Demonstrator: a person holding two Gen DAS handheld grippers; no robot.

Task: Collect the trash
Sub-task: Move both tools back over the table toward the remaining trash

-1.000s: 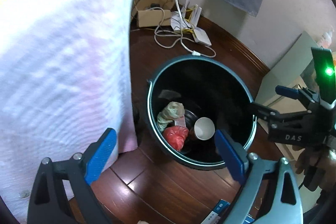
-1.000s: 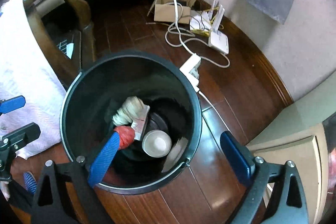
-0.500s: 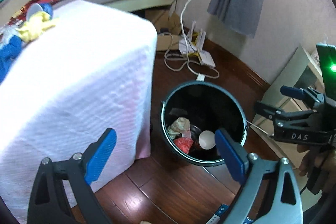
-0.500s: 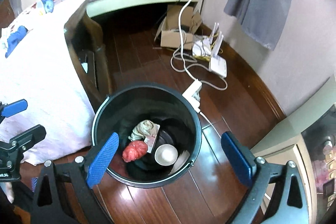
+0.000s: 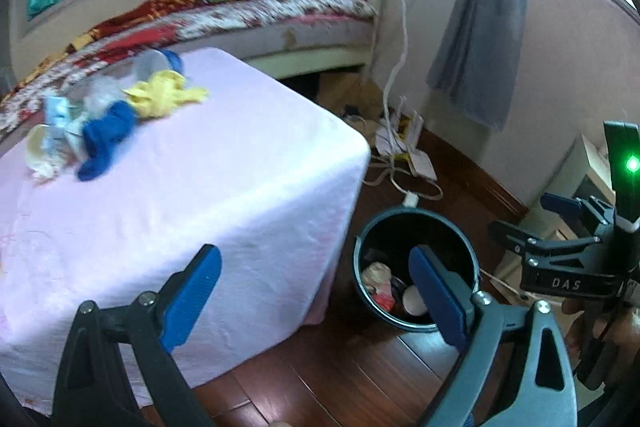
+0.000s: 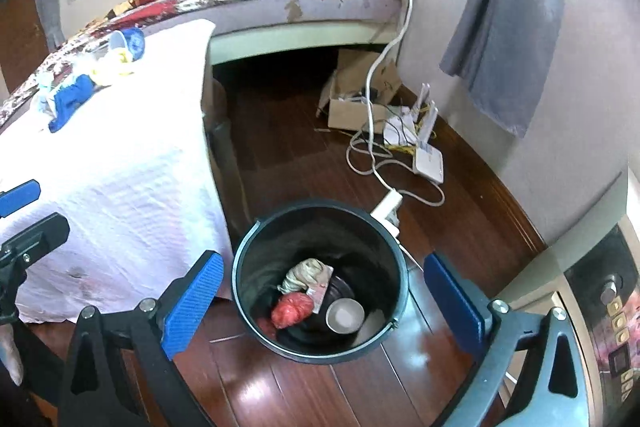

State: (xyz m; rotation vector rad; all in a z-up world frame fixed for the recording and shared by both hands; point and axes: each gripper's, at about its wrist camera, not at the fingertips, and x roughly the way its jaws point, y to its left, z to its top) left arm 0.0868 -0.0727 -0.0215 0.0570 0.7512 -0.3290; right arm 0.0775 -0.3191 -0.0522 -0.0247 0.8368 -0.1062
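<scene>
Left wrist view shows the left gripper (image 5: pixel 316 287) with its blue pads spread wide and nothing between them, held above the corner of a table (image 5: pixel 224 187) draped in a pale pink cloth. On the far part of that cloth lies a heap of trash: a yellow crumpled piece (image 5: pixel 166 95), a blue crumpled piece (image 5: pixel 105 139), a white paper cup (image 5: pixel 38 151) on its side and some clear plastic wrap (image 5: pixel 98 93). A black bin (image 5: pixel 416 219) stands on the dark wood floor just beside the table's corner.

Right wrist view looks down into the bin (image 6: pixel 256 247), which holds a red wad (image 6: pixel 292 309), a beige crumpled wad (image 6: pixel 306 273) and a paper cup (image 6: pixel 345 315). The right gripper (image 6: pixel 322 305) hangs over the bin, fingers wide apart and empty. Behind, a white cable (image 6: pixel 374 99) runs down to a power strip (image 6: pixel 387 205) near the bin's rim.
</scene>
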